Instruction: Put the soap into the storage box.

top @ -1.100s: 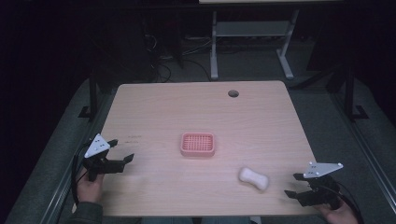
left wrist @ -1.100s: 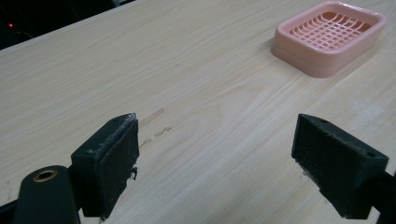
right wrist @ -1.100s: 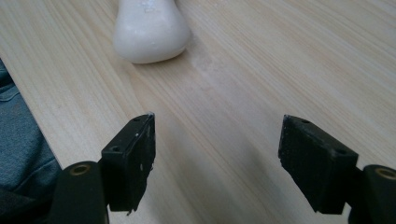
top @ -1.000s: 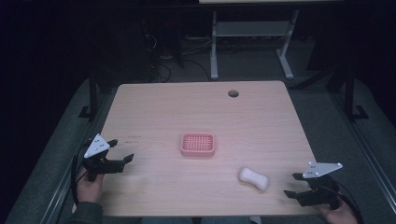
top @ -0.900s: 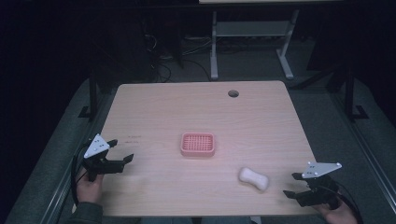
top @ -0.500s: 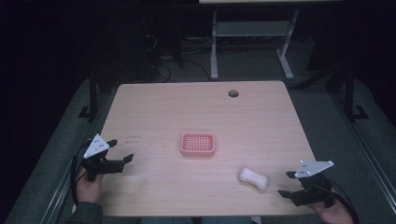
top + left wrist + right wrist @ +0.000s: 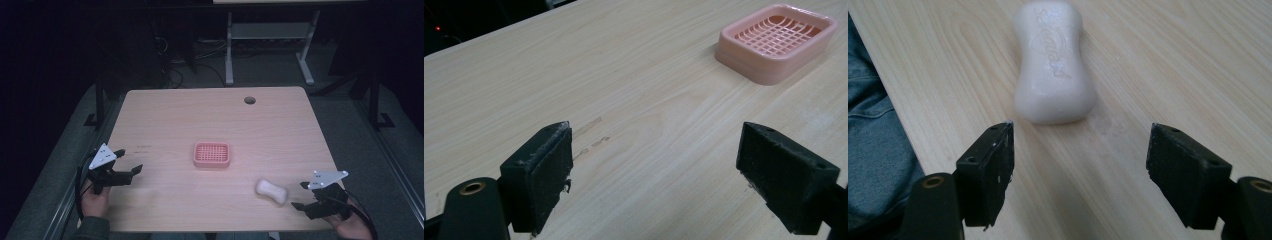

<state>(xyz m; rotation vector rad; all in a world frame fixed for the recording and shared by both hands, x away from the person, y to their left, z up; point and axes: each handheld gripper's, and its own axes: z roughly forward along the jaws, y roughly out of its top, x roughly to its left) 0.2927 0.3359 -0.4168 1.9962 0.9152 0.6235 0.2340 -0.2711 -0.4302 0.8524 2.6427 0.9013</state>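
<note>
Pale wood-grain rectangular desk (image 7: pixel 210 125) seen from above, ringed by a dark room; small round cable hole (image 7: pixel 249 100) near the far edge. Two hand-held tools at the near corners, wide apart, leaving the middle free for the work.

Left black two-jaw tool (image 7: pixel 127 172) at the near left, jaws spread and empty, aimed across bare wood toward the centre; judged to be waiting. From the left gripper view, left tool (image 7: pixel 654 175) with nothing between its pads, only faint scuff marks on the wood ahead.

Right black two-jaw tool (image 7: pixel 299 196) at the near right, jaws likewise spread and empty, pointed straight at the soap just beside it; likely lined up to close on the bar's narrow waist. From the right gripper view, right tool (image 7: pixel 1080 165) just short of the bar's near end, not touching; blue denim (image 7: pixel 873 150) past the desk edge at the left.

Salmon-pink rectangular plastic soap dish (image 7: pixel 212 154) with a grid-slotted floor at the desk's centre, empty, well apart from the soap; probably the destination.

White, waisted, peanut-shaped bar of soap (image 7: pixel 271 191) lying flat on the desk, near the front edge, right of centre. Close up, bar of soap (image 7: pixel 1054 65) smooth and matt, rounded ends, raised lettering along its top, too soft to read.
</note>
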